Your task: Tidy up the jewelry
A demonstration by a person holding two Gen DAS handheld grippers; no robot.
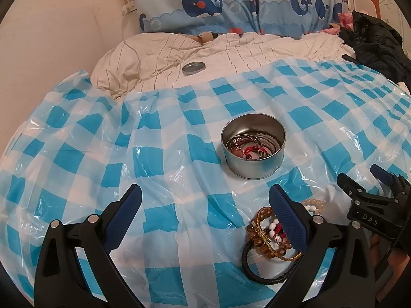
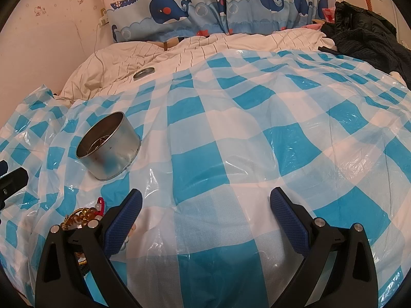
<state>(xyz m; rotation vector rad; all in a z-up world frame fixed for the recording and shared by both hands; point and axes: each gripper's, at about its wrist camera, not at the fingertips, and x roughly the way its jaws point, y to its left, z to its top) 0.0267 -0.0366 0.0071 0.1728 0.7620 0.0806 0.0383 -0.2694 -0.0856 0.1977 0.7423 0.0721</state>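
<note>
Bed covered by blue-and-white checked plastic sheet [image 1: 179, 133]; round metal tin [image 1: 253, 146] stands upright on it, lid off, holding thin wire bangles and a red cord bracelet [image 1: 253, 150]; tin lid [image 1: 194, 67] lies well apart on the striped bedding [image 1: 159, 51] beyond the sheet's edge; pile of loose jewelry [image 1: 267, 236] lies on the sheet nearer than the tin: brown bead bracelet, white beads, gold cord, black cord loop; left gripper [image 1: 205, 215] hangs over the sheet, fingers released and spread wide, nothing between them, its right finger [image 1: 289, 220] overlapping the pile in view, contact unclear; right gripper [image 2: 205, 215] likewise spread and empty, pile at its left finger, tin [image 2: 109, 145] further left; dark clothing [image 1: 377, 43] heaped at far right; whale-print curtain [image 1: 231, 2] behind
</note>
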